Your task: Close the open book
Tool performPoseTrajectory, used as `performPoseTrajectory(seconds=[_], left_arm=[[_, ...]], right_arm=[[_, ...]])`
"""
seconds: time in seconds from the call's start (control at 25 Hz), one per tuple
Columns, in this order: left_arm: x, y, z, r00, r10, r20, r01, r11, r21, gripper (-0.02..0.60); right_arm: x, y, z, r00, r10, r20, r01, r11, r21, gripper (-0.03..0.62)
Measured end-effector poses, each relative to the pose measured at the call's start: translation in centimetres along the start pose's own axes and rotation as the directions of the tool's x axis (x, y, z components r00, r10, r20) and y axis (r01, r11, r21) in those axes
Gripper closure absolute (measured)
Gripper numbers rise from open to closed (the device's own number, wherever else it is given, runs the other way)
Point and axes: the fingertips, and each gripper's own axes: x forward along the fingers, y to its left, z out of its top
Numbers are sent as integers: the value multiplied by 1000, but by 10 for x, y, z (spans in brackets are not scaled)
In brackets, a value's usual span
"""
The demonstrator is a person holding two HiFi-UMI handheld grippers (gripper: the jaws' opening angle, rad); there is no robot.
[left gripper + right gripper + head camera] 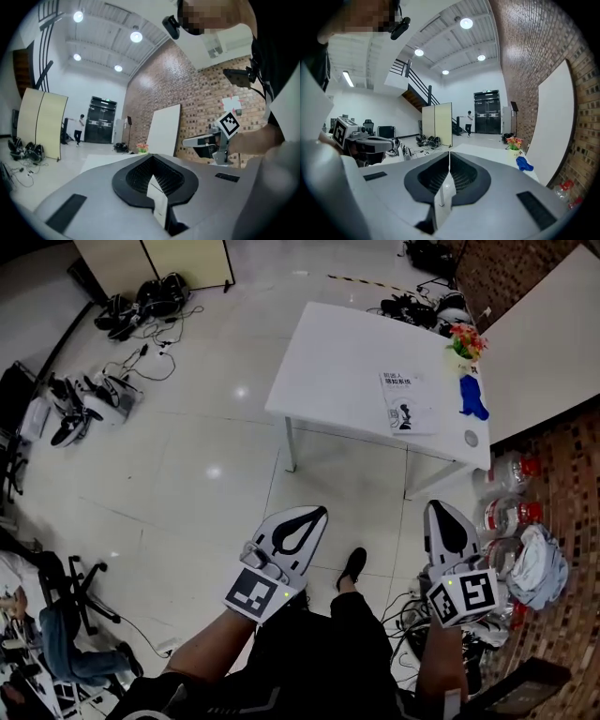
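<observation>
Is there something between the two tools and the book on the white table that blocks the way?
Nothing visible does. Only bare floor lies between the left tool, the right tool and the table. The book lies near the table's near edge; the blue object and flowers sit to its right, aside.

White table (337,362) bearing flowers (466,337), blue object (472,399); clear jugs (511,514) on floor
</observation>
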Motion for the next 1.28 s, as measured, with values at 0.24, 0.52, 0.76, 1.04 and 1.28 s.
performPoseTrajectory(seconds=[0.24, 0.52, 0.76, 1.04, 1.28], left_arm=[[-42, -45, -4, 1000, -21, -20, 19, 998, -63, 586], [-70, -133, 12, 1000, -17, -4, 17, 999, -46, 586], [-83, -241, 11, 1000, 19, -6, -19, 1000, 0, 586], [-128, -315, 15, 998, 54, -30, -54, 999, 4, 586], [-194, -330, 11, 998, 62, -2, -62, 998, 3, 586]], right_arm=[[-67, 24, 14, 998, -21, 60, 21, 1000, -1, 591], [-163, 33, 11, 992, 3, 125, 3, 999, -45, 591], [-267, 18, -23, 992, 55, 116, -48, 997, -61, 591], [-349, 22, -39, 990, 60, 129, -60, 998, -4, 591], [-389, 78, -36, 988, 65, 140, -61, 997, -36, 591]])
